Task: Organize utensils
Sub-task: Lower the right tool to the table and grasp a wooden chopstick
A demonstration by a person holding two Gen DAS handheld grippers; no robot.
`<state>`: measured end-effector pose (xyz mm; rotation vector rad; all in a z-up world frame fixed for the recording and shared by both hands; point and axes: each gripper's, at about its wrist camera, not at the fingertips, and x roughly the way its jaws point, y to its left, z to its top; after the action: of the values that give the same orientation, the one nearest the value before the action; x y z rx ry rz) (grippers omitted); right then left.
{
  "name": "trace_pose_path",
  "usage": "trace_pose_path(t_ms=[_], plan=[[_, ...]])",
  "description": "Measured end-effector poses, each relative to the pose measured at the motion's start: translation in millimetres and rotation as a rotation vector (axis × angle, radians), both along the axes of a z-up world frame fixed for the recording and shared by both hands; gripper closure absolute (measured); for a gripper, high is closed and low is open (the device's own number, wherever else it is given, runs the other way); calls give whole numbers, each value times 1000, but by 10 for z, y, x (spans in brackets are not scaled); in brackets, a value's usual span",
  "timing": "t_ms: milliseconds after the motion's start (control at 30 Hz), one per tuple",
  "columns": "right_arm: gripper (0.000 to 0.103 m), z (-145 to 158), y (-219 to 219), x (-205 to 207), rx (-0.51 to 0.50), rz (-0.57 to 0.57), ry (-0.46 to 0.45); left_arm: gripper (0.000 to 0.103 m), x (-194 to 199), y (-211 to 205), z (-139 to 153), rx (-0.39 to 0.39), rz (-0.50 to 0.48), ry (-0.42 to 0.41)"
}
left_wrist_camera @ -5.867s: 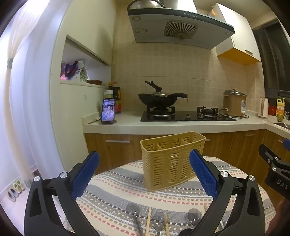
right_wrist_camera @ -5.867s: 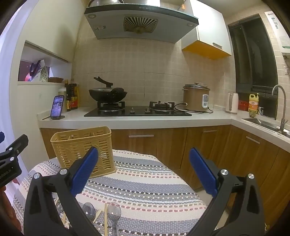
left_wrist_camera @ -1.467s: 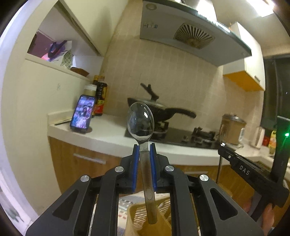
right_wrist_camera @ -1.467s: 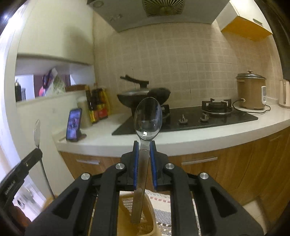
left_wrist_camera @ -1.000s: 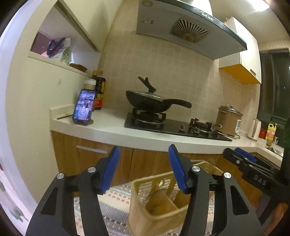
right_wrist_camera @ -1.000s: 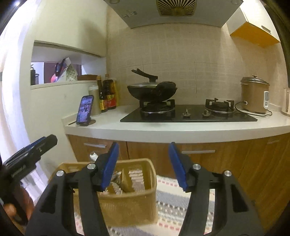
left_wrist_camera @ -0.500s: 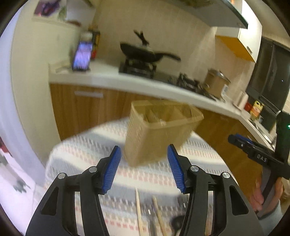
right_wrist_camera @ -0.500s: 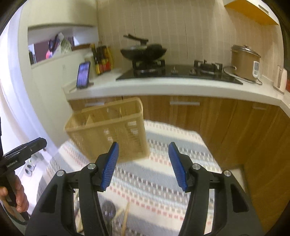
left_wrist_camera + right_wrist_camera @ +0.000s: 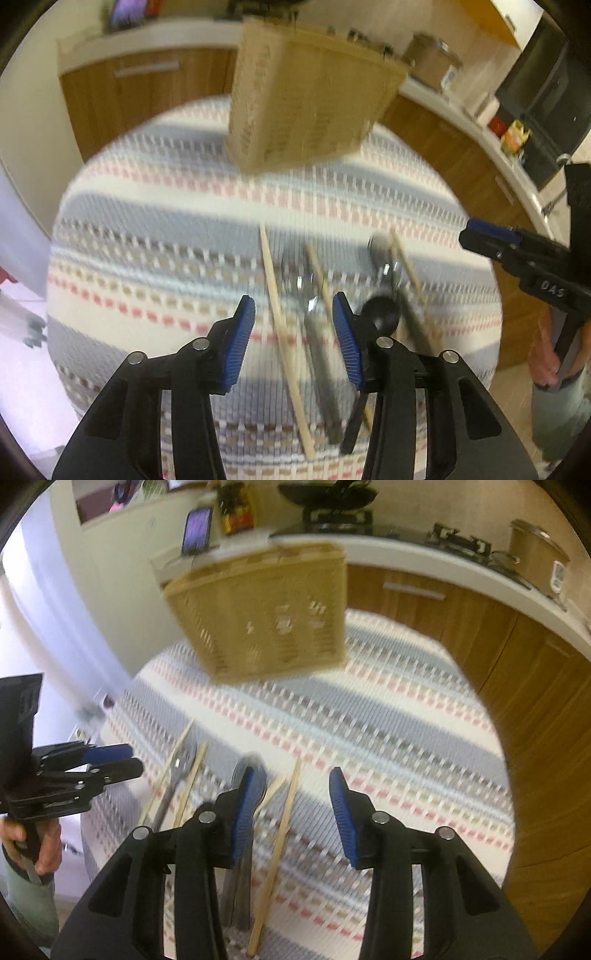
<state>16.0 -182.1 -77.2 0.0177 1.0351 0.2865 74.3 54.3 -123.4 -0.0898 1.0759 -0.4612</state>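
the utensils lie in a loose row on the striped cloth of the round bench (image 9: pixel 147 229), at its near edge, their long axes running from the near edge toward the yellow slotted basket (image 9: pixel 306 99) that stands upright farther back. in the left wrist view three pale wooden chopsticks can be counted: one (image 9: pixel 282 321) straight and leaning slightly left at its far tip, a second (image 9: pixel 319 280) just right of it, a third (image 9: pixel 406 266) further right. between the first two lies a metal spoon (image 9: pixel 314 306), bowl toward the basket, handle toward the camera; a second spoon (image 9: pixel 388 266) lies beside the third chopstick. motion blur hides whether more lie there. the left tongs (image 9: pixel 293 332) hang above the first chopstick and spoon, jaws apart and empty, having just been narrowing with nothing pressed between them. the right tongs (image 9: pixel 291 808) also stand apart and empty, their jaws just been closing in, with another chopstick (image 9: pixel 277 853) lying below the gap. each set of tongs is held in a hand (image 9: pixel 40 845).
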Motion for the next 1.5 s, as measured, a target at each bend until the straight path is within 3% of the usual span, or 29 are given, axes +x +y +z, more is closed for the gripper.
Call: trace_pose_path(t_ms=[167,467,633,733,867,1100,1300,1500], plan=[[69,-125,-4,-23,-34,-16,15,72,-1,-116,-223,93,-19,20],[69,-266,-45,16,-49,-12,56,78,370,-158,-246,111,20,46],[69,-369,-5,123,-18,7,130,79,602,-267,-221,149,2,59],[69,-441,-36,191,-6,14,191,85,664,-321,-218,197,-36,50],[75,-542,-42,319,71,23,284,87,714,-269,-230,166,-39,77],[95,-581,210,392,-68,48,284,87,724,-243,-227,188,-73,100],[97,-603,364,453,-139,83,300,87,848,-291,-228,207,-114,151],[98,-600,513,444,-151,103,284,93,814,-424,-223,279,-102,107]])
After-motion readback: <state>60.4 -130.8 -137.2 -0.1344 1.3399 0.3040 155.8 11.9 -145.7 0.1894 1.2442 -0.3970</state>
